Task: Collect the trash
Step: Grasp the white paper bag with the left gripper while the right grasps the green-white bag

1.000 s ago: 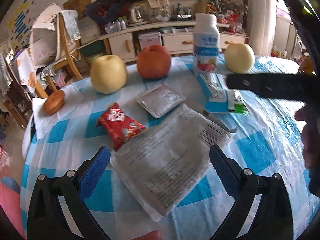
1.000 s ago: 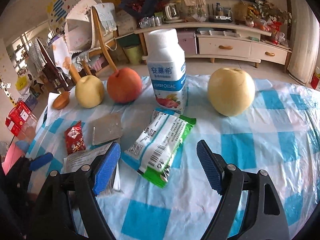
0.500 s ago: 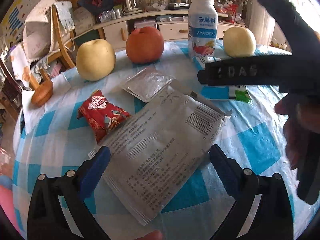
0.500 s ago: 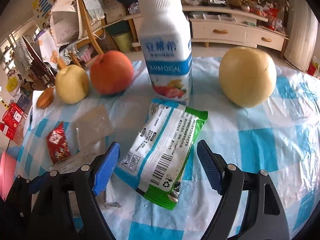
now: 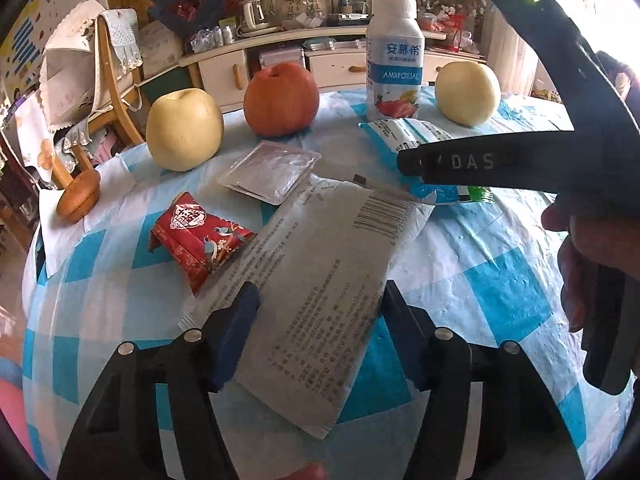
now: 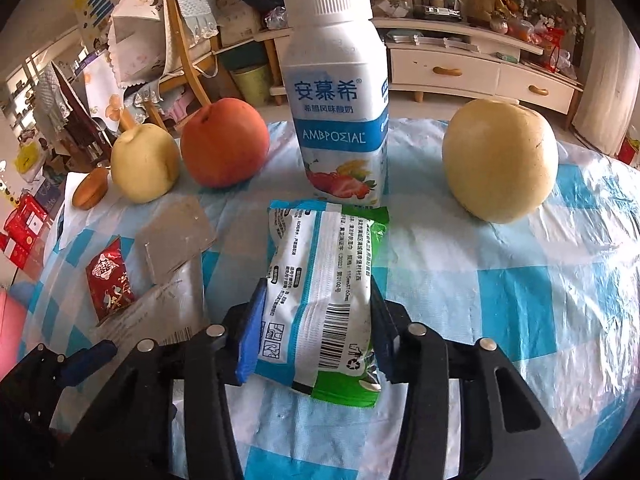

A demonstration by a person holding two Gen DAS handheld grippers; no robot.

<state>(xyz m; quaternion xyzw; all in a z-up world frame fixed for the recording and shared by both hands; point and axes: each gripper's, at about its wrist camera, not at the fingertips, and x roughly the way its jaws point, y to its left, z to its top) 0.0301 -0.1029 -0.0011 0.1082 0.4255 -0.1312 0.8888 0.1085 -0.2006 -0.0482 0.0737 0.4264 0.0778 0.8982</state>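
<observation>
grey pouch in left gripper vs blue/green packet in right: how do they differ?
Colour: the grey pouch is plain matte grey with small black print; the blue-and-green packet is white with blue bands and green ends.
Shape: the pouch looks flat; the packet looks puffier.
Barcode: the pouch's sits at its far end; the packet's at its near end.
Shared: both lie on the checked tablecloth, each between a gripper's closing jaws, left gripper and right gripper.
</observation>
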